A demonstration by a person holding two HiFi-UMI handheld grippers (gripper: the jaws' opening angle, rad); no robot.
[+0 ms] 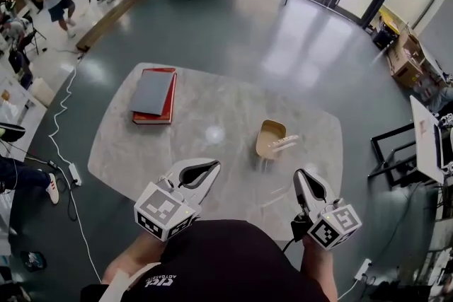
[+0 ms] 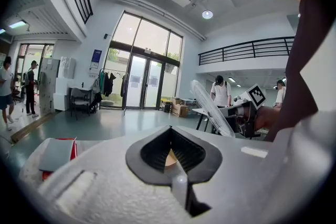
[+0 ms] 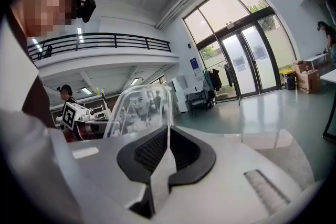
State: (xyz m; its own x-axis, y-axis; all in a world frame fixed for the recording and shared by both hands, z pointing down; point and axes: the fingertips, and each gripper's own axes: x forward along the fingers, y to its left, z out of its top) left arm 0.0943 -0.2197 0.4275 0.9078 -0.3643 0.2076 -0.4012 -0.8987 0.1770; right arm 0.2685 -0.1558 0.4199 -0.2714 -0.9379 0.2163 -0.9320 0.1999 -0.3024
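While the fingers of the left gripper point(image 1: 211, 167) sit pressed together on nothing, the right gripper point(image 1: 299, 175) pinches the clear lid point(image 3: 137, 113) by its edge, and it looks light, thin, slippery and bendy.

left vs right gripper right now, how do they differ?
Grip: the right gripper is shut on a clear plastic lid that stands up from its jaws. The left gripper holds nothing, and its jaw tips meet.
Aim: the left gripper points across the table toward the tan bowl. The right gripper sits further right, by the near edge.
Shared: both are white, carry a marker cube and are held above the table.
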